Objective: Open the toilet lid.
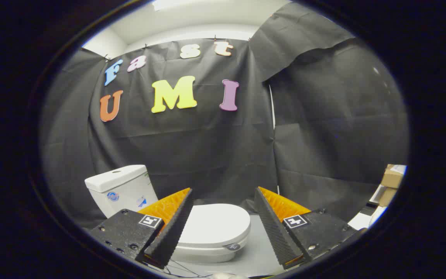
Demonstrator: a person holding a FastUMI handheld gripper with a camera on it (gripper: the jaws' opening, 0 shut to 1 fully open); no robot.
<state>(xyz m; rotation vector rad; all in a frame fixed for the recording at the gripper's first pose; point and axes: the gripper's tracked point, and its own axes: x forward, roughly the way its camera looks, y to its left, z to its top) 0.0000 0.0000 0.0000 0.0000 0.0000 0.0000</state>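
One toilet [192, 217] with one closed lid [215, 224] and one tank [120, 188] behind it, one hand-held gripper [223, 221] with two spread fingers, and one cardboard box [392, 176] well beside the toilet.

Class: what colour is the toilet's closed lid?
White: the toilet lid shows best in the gripper view, beyond the open hand-held gripper.

The toilet lid [214, 223] lies shut on the bowl, ahead of the wide-open gripper [223, 197] — the tank [121, 188] behind and left of it, cardboard boxes [391, 182] far right.
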